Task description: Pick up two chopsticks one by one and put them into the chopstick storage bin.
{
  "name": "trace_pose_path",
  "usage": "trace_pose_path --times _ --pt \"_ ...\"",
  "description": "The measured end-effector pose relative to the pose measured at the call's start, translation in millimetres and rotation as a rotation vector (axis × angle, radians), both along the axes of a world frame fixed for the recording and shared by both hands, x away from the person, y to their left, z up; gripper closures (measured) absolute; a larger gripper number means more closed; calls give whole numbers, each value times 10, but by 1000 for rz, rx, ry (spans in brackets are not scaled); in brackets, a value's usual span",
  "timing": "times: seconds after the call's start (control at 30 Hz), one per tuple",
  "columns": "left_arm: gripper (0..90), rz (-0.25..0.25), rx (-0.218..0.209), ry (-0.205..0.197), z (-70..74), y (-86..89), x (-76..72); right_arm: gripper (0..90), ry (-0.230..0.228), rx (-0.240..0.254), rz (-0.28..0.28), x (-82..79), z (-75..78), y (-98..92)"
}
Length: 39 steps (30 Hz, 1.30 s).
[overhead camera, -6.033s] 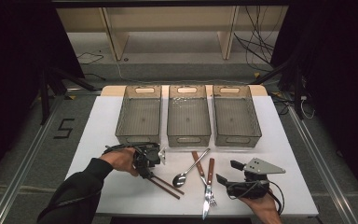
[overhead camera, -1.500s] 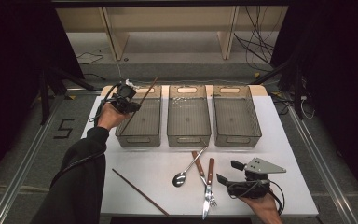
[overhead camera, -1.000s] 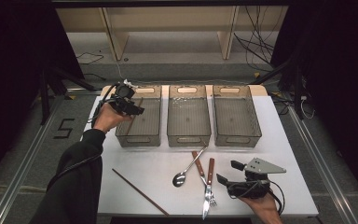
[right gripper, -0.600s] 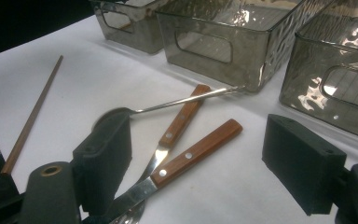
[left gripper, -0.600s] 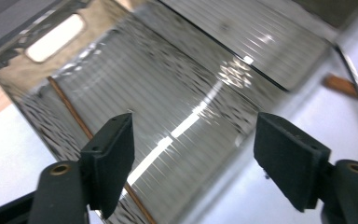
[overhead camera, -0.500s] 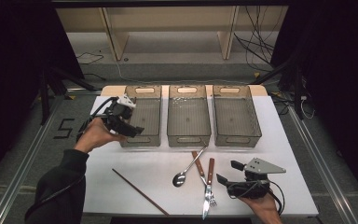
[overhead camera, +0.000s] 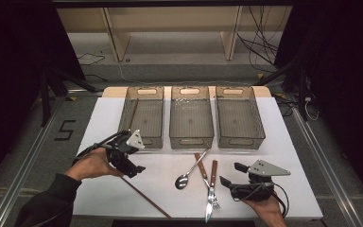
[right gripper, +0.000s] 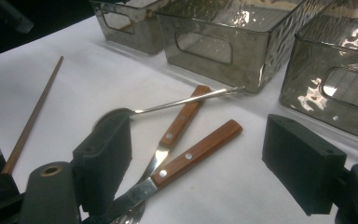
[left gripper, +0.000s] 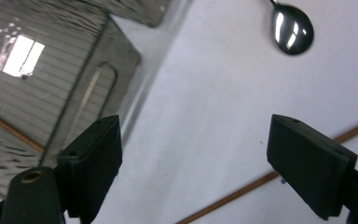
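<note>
High view: left gripper (overhead camera: 133, 166) sits in the lower left of the frame, over the white bench (overhead camera: 99, 198), just below the near end of the left bin (overhead camera: 142, 142). Its jaws have just been opening and now stand wide with nothing between them. One chopstick (overhead camera: 146, 201) lies flat on the bench right beside it, running diagonally toward the bottom centre; jaws are near its upper end but whether they touch it cannot be told. A second chopstick (overhead camera: 132, 114) lies inside the left bin along its left wall.

Left gripper view: chopstick on the bench crosses the lower right corner (left gripper: 261, 182), behind the right-hand jaw, not clamped. Spoon (left gripper: 292, 27) bowl at the top right, left bin (left gripper: 51, 93) at upper left.

Right gripper (overhead camera: 234, 174) rests at lower right of the high view, jaws open and empty, pointing left at the cutlery. Right gripper view: spoon (right gripper: 168, 107), knife (right gripper: 177, 126) and fork (right gripper: 193, 156) with wooden handles lie together on the bench ahead of the jaws, spoon crossing over the knife handle. Middle bin (overhead camera: 191, 118) and right bin (overhead camera: 238, 116) stand beside the left one.
</note>
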<state>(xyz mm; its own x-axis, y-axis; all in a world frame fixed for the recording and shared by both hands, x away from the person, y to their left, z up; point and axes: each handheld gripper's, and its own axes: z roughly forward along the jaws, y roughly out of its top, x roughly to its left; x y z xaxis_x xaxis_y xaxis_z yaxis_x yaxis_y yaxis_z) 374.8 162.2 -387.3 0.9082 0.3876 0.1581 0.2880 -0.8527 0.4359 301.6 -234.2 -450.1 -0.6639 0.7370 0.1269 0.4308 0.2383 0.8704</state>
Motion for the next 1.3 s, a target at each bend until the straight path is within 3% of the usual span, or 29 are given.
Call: trace_pose_path --times 0.33,0.4,0.63,0.87,1.3 --pt "176 -167 105 40 -256 -85 -206 246 2 -2 0 -1 1 13" --pt "176 -179 99 58 -290 -91 -226 246 1 -2 0 -3 3 10" --pt "181 -244 151 83 -385 -150 -284 246 0 -1 2 -7 5 16" --pt "209 -294 225 90 -472 -189 -312 246 -4 2 1 -9 10 10" --pt "328 -377 295 89 -545 -245 -321 245 -6 4 1 -12 12 6"
